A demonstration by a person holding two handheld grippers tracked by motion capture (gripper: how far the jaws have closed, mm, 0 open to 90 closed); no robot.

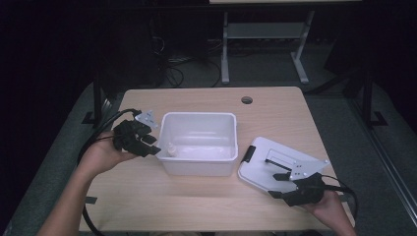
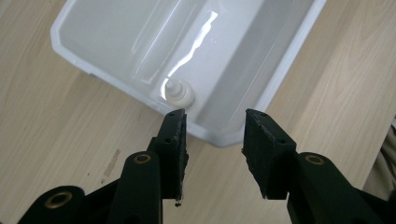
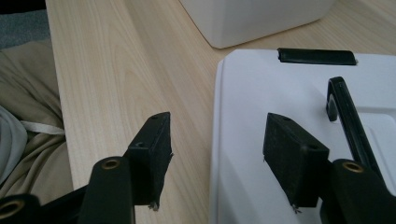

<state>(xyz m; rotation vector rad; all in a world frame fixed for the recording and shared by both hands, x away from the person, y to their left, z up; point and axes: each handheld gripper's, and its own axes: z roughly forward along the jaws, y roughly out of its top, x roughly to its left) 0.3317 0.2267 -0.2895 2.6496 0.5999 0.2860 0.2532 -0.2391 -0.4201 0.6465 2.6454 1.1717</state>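
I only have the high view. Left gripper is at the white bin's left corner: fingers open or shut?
Observer: Open. The left gripper view shows a clear gap between its fingers, which hang just outside the white bin rim.
Operator: There's a small white blob in that corner. What is it?
Observer: A small white bottle, cap toward the camera, lying on the bin floor against the near wall.
Operator: Right gripper straddling the lid?
Observer: Yes. The right gripper is open across the white lid edge: one finger above wood, the other above the lid beside its black handle.
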